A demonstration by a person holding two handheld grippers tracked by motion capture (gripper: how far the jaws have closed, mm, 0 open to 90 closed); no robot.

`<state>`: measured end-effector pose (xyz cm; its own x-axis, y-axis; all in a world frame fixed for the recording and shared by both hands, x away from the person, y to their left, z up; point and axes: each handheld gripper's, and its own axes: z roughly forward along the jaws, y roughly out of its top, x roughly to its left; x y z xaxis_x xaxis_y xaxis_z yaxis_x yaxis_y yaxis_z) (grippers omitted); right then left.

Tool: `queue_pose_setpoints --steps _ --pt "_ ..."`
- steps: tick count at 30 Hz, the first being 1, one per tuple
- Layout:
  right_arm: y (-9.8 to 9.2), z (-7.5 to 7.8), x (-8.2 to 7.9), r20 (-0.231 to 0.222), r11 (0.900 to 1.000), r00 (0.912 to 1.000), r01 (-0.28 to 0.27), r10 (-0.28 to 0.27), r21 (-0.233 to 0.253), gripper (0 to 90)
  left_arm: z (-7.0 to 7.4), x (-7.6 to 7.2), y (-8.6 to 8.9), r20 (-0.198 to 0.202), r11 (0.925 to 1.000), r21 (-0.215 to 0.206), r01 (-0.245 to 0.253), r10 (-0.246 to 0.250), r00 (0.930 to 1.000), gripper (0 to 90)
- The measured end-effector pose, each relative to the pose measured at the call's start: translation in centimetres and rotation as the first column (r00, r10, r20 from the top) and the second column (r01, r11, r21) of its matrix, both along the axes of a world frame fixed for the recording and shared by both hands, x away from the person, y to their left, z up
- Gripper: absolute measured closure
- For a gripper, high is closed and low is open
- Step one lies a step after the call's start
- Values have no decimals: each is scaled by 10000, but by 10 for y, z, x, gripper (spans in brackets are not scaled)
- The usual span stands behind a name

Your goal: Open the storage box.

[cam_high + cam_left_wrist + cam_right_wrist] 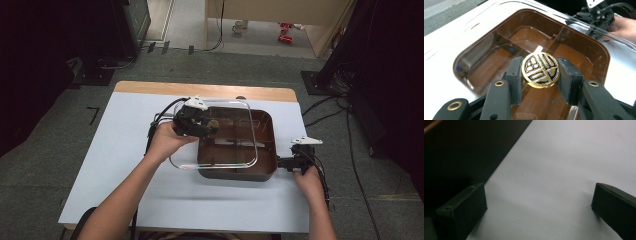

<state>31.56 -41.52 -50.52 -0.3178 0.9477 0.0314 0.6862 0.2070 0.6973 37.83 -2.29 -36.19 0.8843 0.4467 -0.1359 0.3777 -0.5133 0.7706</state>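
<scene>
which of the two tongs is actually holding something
The left tongs: their jaws are clamped on the round gold-and-black lid knob over the brown pot. The right tongs stand wide apart over bare table, gripping nothing.

we're gripping the round gold knob (540, 70) of the clear glass lid (599, 27) between both jaws of our left gripper (540, 75), hovering it over the brown divided pan (599, 50); the right gripper (599, 15) is waiting beyond.
</scene>
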Motion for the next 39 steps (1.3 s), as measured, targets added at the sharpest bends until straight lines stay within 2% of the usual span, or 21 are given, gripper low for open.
queue_pose_setpoints --steps 4,9,18,19,21,23,25,27,30,32,33,34,36,39 --pt "0 0 0 2 10000 10000 0 0 -1 0 2 -1 19 78 9992 51 -390 389 9992 591" --pt "0 0 0 7 10000 10000 -7 7 5 0 3 0 41 -18 9967 -95 -803 803 9968 591" --pt "0 0 0 -20 10000 10000 -8 8 16 0 1 8 81 -164 9896 -42 -1437 1436 9895 591" --pt "0 0 0 -20 10000 10000 -8 8 16 0 1 8 81 -164 9896 -42 -1437 1436 9895 591" --pt "0 0 0 -5 10000 10000 -21 21 9 0 -4 12 93 -70 9822 295 -1854 1856 9826 591" --pt "0 0 0 -14 10000 10000 -16 16 11 0 -10 16 100 113 9782 564 -2001 1998 9798 591" --pt "0 0 0 -7 10000 10000 -14 14 9 0 -17 21 108 57 9743 719 -2136 2137 9769 591" --pt "0 0 0 -4 10000 10000 -5 5 12 0 -23 27 116 -263 9733 575 -2222 2240 9742 591" --pt "0 0 0 -5 10000 10000 -7 7 8 0 -32 35 130 -755 9683 312 -2480 2496 9654 591" --pt "0 0 0 -4 10000 10000 -8 8 4 0 -36 38 138 -800 9628 417 -2670 2696 9597 591" --pt "0 0 0 -5 10000 10000 -7 7 7 0 -36 38 138 -800 9628 417 -2670 2696 9597 591" --pt "0 0 0 -6 10000 10000 -6 6 4 0 -39 40 144 -674 9574 582 -2829 2865 9557 591" --pt "0 0 0 -5 10000 10000 -4 4 5 0 -43 42 151 -619 9511 634 -3024 3062 9499 591" --pt "0 0 0 -4 10000 10000 -4 4 -1 0 -50 47 163 -778 9402 627 -3348 3390 9376 591"
